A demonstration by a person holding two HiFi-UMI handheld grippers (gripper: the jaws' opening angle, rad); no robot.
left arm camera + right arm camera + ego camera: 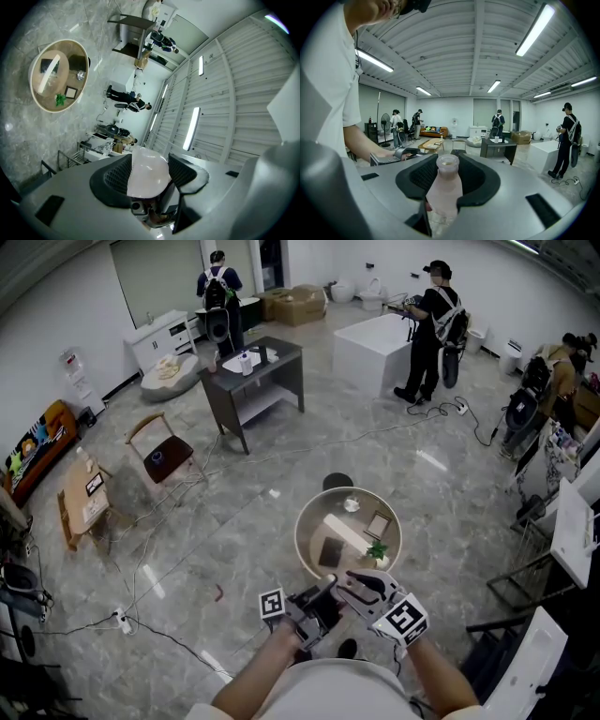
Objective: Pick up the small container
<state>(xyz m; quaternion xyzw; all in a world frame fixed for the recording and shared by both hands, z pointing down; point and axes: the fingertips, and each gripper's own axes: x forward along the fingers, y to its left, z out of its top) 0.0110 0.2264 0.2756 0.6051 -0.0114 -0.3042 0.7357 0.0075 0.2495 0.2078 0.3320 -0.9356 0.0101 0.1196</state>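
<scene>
Holding a small pinkish bottle [446, 187] upright in the right hand-held gripper [448, 165], pads pressed on its sides, open neck toward 12 o'clock. Pinching a pale, rounded, see-through piece [148, 174] in the left hand-held gripper [149, 165]; cannot tell what. Both raised clear of the round worktop [323, 517], just past its 6 o'clock edge in the head view, tips nearly meeting.

No legible lettering is showing; left gripper's cube [272, 604] at seven o'clock and right gripper's cube [405, 620] at five are displaying, apparently, coded squares only.
</scene>
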